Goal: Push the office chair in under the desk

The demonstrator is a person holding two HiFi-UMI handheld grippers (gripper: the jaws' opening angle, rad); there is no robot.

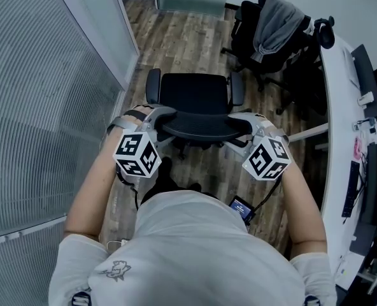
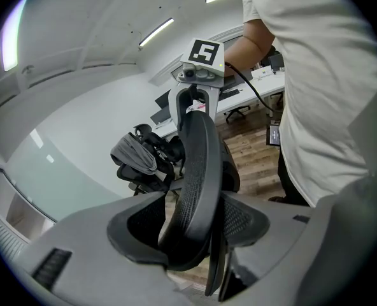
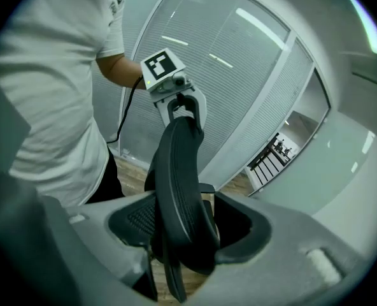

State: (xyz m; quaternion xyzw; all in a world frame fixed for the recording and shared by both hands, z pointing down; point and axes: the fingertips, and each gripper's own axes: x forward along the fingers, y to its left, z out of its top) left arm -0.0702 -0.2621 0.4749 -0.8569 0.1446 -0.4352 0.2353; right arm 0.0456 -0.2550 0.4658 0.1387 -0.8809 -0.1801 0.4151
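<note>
The wooden floor [image 1: 176, 37] runs between a glass wall [image 1: 42, 94] and the white desk [image 1: 335, 107] at the right. The chair [image 1: 195, 94] stands on the open floor, clear of the desk, with its backrest [image 1: 198, 127] towards the person. A second chair [image 1: 265, 50] carries a grey garment [image 1: 277, 21]. The left gripper [image 1: 155, 121] and right gripper [image 1: 242, 125] each straddle the backrest's top edge, fingers [image 2: 137, 225] spread and not pinching.

2nd black chair [image 1: 244, 38] at back right w/ grey garment [image 1: 275, 20] draped over its back. Glass partition [image 1: 42, 94] w/ blinds on left. Wood-plank floor [image 1: 182, 40] thruout.
</note>
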